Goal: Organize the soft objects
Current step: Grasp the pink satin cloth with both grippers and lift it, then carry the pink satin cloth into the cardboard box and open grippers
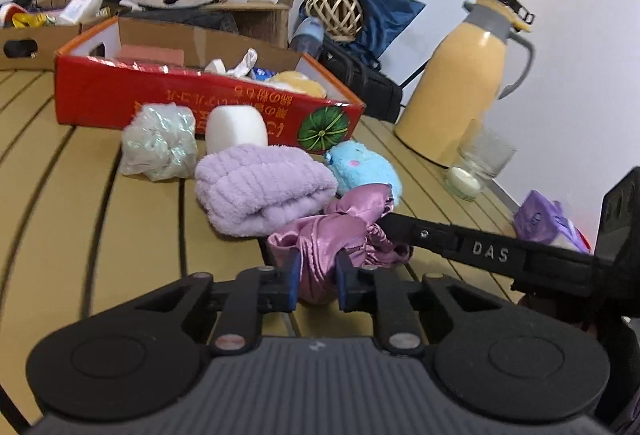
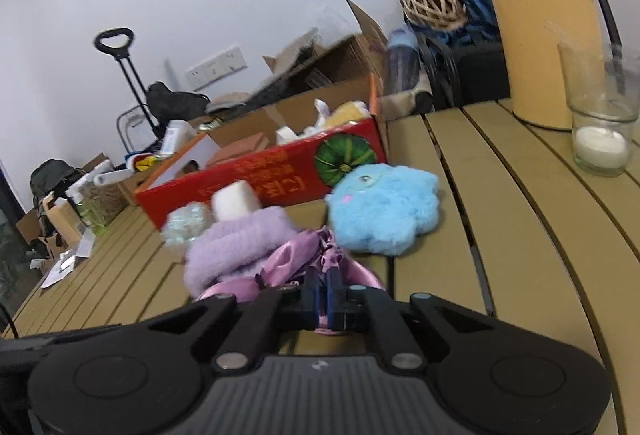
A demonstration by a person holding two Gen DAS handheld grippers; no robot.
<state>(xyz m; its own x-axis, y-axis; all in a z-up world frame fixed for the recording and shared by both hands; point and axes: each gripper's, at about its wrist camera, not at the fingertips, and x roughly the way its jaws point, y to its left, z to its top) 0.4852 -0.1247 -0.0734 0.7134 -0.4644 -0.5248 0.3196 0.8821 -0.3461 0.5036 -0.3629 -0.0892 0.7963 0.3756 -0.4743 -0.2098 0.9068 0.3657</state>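
Observation:
A crumpled pink satin cloth point(image 1: 332, 235) lies on the slatted wooden table point(image 1: 120, 235). My left gripper point(image 1: 318, 267) is shut on its near fold. My right gripper point(image 2: 325, 281) is shut on another edge of the same satin cloth point(image 2: 290, 255); its black finger point(image 1: 420, 233) reaches in from the right in the left wrist view. Behind the cloth lie a folded lilac towel point(image 1: 260, 187), a blue plush toy point(image 1: 360, 167), a white foam block point(image 1: 236, 127) and a pale shiny mesh puff point(image 1: 160, 143). A red cardboard box point(image 1: 200, 103) holding several soft things stands behind them.
A tall yellow thermos jug point(image 1: 464, 75) and a glass with a candle point(image 1: 476, 163) stand at the right. A purple packet point(image 1: 544, 219) lies by the right edge. Cardboard boxes point(image 1: 36, 43), a dark bag point(image 1: 360, 75) and a wicker ball point(image 1: 334, 11) crowd the back.

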